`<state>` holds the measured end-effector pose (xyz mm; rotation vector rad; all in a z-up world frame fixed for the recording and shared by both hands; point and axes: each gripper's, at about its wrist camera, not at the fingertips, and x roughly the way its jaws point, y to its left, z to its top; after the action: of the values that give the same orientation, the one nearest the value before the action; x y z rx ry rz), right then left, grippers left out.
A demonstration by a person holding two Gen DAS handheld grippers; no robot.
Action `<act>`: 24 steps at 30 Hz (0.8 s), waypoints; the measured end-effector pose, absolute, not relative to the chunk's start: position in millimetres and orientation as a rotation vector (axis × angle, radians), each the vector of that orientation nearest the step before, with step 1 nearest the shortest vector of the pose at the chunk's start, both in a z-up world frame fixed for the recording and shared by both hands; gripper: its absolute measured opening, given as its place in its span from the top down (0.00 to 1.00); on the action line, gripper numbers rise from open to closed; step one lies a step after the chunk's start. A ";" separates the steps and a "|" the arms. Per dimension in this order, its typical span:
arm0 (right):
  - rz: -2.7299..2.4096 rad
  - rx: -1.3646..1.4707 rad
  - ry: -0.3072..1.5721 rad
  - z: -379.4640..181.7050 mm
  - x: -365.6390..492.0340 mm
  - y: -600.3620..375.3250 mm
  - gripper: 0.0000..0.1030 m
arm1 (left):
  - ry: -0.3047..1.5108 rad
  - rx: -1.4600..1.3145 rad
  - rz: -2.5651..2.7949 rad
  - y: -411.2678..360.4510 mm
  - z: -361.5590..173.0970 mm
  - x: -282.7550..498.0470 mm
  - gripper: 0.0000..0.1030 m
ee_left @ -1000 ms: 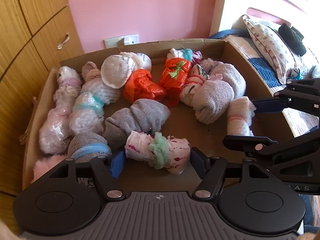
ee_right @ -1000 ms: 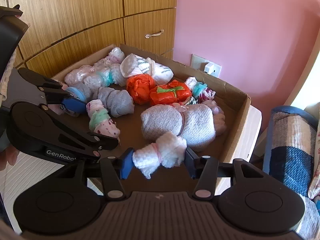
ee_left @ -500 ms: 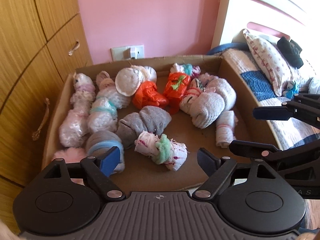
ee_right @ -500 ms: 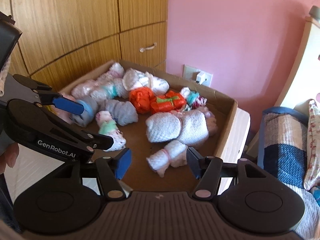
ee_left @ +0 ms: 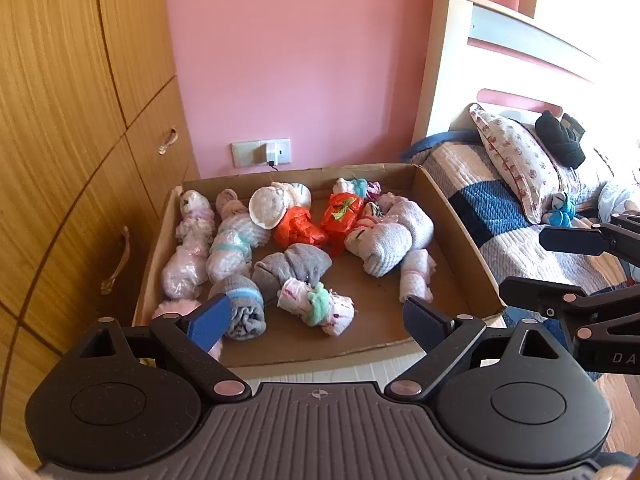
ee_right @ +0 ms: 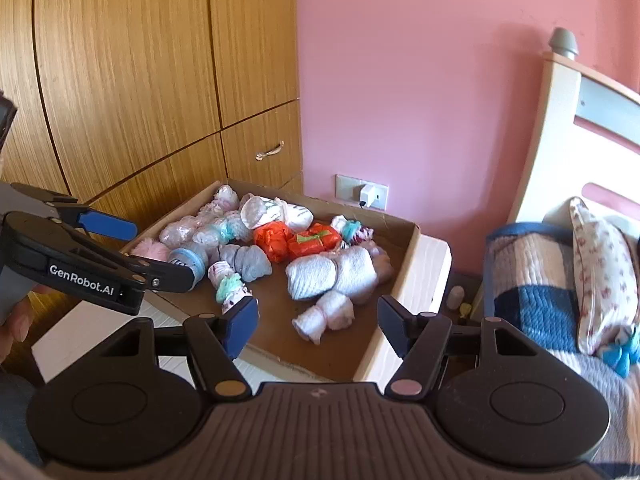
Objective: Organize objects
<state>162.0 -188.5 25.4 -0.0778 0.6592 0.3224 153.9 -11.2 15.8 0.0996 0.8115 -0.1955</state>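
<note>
Cardboard box (ee_left: 460,240) sits low between a wooden wardrobe (ee_left: 60,140) and a bed (ee_left: 500,216), pink wall (ee_left: 300,60) behind with a socket (ee_left: 262,153).

Left wrist view: left gripper (ee_left: 318,322) has its jaws wide apart, nothing between them, held above the box's near edge. Inside the box lie many rolled bundles. White roll with green band (ee_left: 318,307) lies near the front, just behind the gripper. Grey roll (ee_left: 294,266) touches it from behind. Grey roll with blue band (ee_left: 244,306) is at front left, partly hidden by the blue fingertip (ee_left: 210,322). Two orange bundles (ee_left: 320,220) sit mid-back, side by side. Big white bundle (ee_left: 390,236) lies right of them, small white roll (ee_left: 416,276) just beside it near the right wall. Pale plastic-wrapped rolls (ee_left: 188,256) line the left wall. Right gripper (ee_left: 560,264) shows at the right edge over the bed, fingers apart. Pillow (ee_left: 516,160) on the bed, a black item (ee_left: 560,138) beyond it.

Right wrist view: right gripper (ee_right: 318,320) is spread wide, holding nothing, above the box's (ee_right: 400,280) near corner. Small white roll (ee_right: 326,315) lies in the box straight ahead between the fingers' line, not touched. Big white bundle (ee_right: 336,274) is just behind it. Orange bundles (ee_right: 298,242) further back. White roll with green band (ee_right: 228,284) is left, near the blue fingertip (ee_right: 240,326). Left gripper (ee_right: 140,254) comes in from the left, its fingers apart, over the box's left side. Pillow (ee_right: 600,272) at right on the bed (ee_right: 532,280).
</note>
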 end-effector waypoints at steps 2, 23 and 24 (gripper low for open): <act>0.314 -0.076 0.641 26.3 155.8 -186.8 0.33 | 0.795 0.084 -0.187 -8.4 18.3 144.1 0.07; 0.236 -0.005 0.647 -30.6 104.4 -135.6 0.11 | 0.819 0.104 -0.036 61.8 -42.9 102.7 0.02; 0.242 0.010 0.658 -30.4 105.0 -135.3 0.11 | 0.833 0.098 -0.041 61.9 -43.6 104.9 0.02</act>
<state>105.0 -135.3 -30.4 0.0098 0.6580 0.2415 104.9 61.9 -43.6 0.0976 0.8329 -0.0414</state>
